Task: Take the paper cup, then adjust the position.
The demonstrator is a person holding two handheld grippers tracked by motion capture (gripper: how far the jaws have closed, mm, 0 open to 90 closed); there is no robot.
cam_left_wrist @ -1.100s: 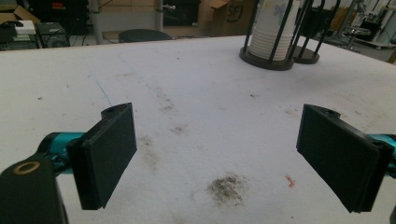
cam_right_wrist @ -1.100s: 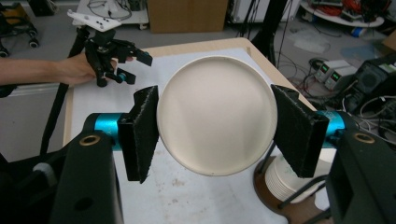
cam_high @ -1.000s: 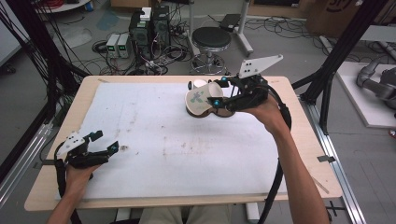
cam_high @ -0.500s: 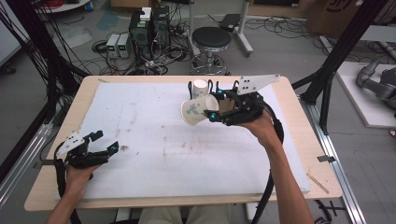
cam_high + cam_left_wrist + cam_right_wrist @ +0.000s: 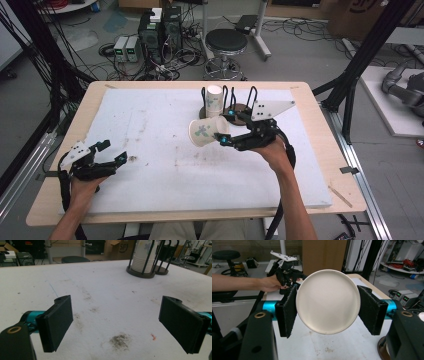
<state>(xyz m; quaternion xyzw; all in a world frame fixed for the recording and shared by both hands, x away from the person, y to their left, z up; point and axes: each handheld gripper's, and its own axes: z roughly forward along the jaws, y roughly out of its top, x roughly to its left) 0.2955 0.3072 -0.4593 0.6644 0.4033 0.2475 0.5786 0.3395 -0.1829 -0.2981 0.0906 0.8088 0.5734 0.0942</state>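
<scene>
Sideways, white paper cup [image 5: 206, 132], green print, round base unmarked.

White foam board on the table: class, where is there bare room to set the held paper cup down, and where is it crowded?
The board is bare between the left gripper and the right gripper holding the paper cup. The near strip along the front edge is free too. It is crowded at the far side, where the cup rack and stacked cups stand.

Even indoor light — soft shadows, slight blur.
</scene>
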